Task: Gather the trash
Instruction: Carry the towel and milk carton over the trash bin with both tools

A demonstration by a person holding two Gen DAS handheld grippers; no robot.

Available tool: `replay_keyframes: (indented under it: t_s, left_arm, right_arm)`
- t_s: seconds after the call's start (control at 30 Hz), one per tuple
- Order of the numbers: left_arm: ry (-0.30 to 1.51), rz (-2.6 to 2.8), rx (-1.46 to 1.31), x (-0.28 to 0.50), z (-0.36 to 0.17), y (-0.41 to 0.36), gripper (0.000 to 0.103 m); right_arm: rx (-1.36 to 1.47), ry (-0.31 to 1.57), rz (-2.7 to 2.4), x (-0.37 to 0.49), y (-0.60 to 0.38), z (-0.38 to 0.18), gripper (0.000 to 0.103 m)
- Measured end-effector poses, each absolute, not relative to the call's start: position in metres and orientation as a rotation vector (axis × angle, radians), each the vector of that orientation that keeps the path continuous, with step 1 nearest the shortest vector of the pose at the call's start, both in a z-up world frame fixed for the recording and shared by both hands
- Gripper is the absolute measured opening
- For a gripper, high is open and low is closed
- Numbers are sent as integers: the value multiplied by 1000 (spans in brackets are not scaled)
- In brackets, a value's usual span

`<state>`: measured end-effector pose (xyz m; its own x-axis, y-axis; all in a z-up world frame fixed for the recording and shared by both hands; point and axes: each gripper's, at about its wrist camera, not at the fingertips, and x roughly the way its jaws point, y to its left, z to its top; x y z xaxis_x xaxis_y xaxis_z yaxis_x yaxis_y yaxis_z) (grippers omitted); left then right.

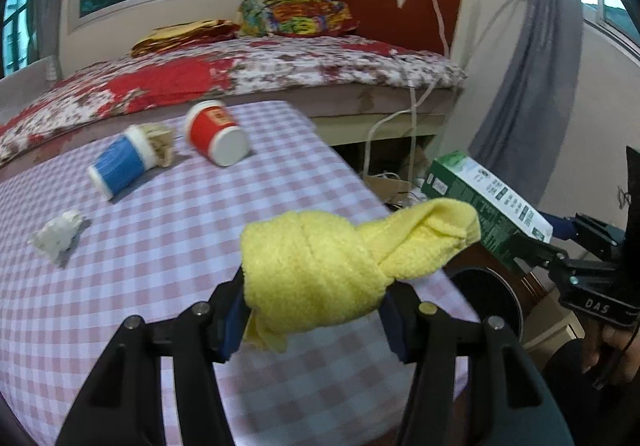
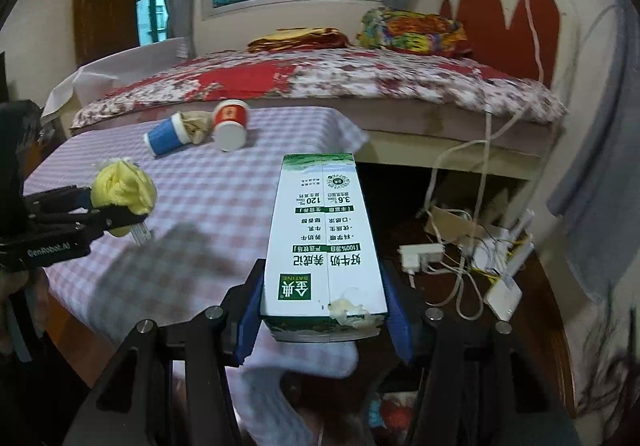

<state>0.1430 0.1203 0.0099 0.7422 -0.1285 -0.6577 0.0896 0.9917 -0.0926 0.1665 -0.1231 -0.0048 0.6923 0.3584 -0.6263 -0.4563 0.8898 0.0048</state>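
Observation:
My left gripper (image 1: 314,310) is shut on a knotted yellow cloth (image 1: 320,266) and holds it above the right edge of the checked table (image 1: 160,246). It also shows in the right wrist view (image 2: 120,206) with the yellow cloth (image 2: 122,186). My right gripper (image 2: 324,318) is shut on a green and white milk carton (image 2: 324,238), held off the table's right side; the carton also shows in the left wrist view (image 1: 484,202). A blue cup (image 1: 120,166), a red cup (image 1: 216,134), a brown paper wad (image 1: 162,144) and a white paper wad (image 1: 60,238) lie on the table.
A dark round bin opening (image 1: 488,302) sits below the table's right edge. A bed (image 1: 240,74) with a floral cover stands behind the table. Cables and white power adapters (image 2: 460,254) lie on the floor under the bed on the right.

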Motion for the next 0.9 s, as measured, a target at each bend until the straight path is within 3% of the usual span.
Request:
replay_keyframes:
  t_s: [0.9]
  left_arm:
    - [776, -428, 65, 143, -3, -29, 57]
  right_arm:
    - [-72, 741, 199, 127, -263, -33, 56]
